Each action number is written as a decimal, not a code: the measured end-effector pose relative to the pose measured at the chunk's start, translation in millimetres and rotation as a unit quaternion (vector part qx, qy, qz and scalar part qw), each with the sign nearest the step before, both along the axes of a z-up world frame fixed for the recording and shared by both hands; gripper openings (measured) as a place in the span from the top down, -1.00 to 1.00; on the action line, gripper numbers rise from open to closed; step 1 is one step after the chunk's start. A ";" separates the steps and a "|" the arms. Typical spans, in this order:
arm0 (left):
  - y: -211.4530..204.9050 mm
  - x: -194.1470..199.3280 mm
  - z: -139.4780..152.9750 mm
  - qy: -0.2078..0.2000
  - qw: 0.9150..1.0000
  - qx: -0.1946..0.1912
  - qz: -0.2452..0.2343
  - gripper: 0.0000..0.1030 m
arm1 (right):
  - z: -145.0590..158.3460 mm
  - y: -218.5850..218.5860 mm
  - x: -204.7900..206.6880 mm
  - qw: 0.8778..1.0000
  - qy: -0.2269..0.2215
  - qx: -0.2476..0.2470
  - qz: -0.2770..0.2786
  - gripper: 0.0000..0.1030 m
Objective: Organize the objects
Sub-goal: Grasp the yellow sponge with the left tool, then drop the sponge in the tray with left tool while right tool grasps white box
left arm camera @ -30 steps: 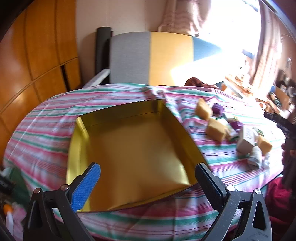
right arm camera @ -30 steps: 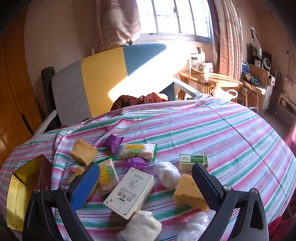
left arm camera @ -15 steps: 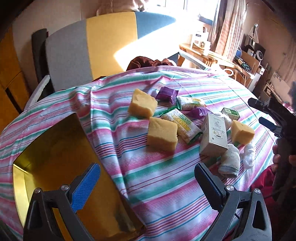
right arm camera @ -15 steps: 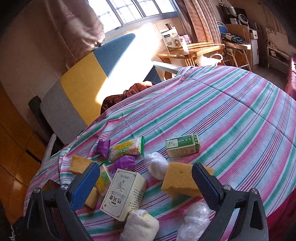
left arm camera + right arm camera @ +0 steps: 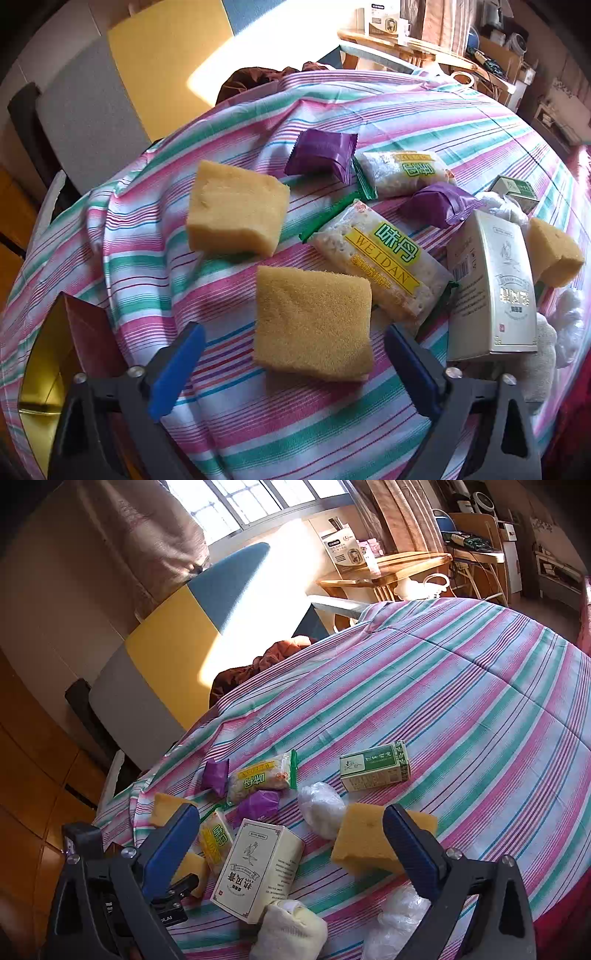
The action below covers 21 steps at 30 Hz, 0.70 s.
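A bed covered in a pink, green and white striped sheet (image 5: 461,709) fills the room in front of me. At its far edge stands a padded headboard (image 5: 173,642) in grey, yellow and blue panels, with strong sunlight falling across it. A brown cloth (image 5: 258,664) lies bunched against the foot of the headboard. Above the headboard is a gridded window (image 5: 258,502) with heavy curtains (image 5: 144,542) hanging beside it. Left of the headboard runs a wall of orange-brown wooden panels (image 5: 33,775). Right of the headboard sits a round wooden side table (image 5: 384,572) holding a white carton (image 5: 341,548), with cluttered shelving behind it.
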<state>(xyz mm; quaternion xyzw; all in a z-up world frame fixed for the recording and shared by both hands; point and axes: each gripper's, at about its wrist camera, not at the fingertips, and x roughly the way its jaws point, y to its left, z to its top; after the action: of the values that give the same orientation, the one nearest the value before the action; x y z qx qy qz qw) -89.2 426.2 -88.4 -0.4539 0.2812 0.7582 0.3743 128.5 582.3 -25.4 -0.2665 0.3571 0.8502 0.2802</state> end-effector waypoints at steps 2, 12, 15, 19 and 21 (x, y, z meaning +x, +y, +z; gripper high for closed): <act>-1.9 -2.4 -4.3 -0.040 0.999 0.021 0.000 -0.15 | -0.7 0.8 -0.8 1.000 -0.003 0.000 0.003 -0.97; -60.6 45.2 42.1 -0.021 0.994 0.110 0.004 -0.13 | -2.2 26.1 27.3 0.998 0.006 -0.021 -0.061 -0.59; -86.5 61.5 52.6 -0.021 0.992 0.126 0.007 -0.14 | -5.6 32.8 34.4 0.996 0.000 -0.032 -0.079 -0.46; -118.0 73.1 60.3 -0.013 0.990 0.138 0.019 -0.14 | -7.7 28.8 28.8 0.997 -0.010 -0.029 -0.065 -0.38; -136.0 78.8 65.3 -0.009 0.989 0.147 0.029 -0.14 | -5.0 18.1 16.8 1.000 -0.002 -0.024 -0.018 -0.34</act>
<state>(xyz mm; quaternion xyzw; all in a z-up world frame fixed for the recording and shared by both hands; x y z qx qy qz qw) -10.4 290.2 -23.1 -0.4087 0.1504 0.7975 0.4176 145.4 600.4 -30.4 -0.2683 0.3815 0.8358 0.2898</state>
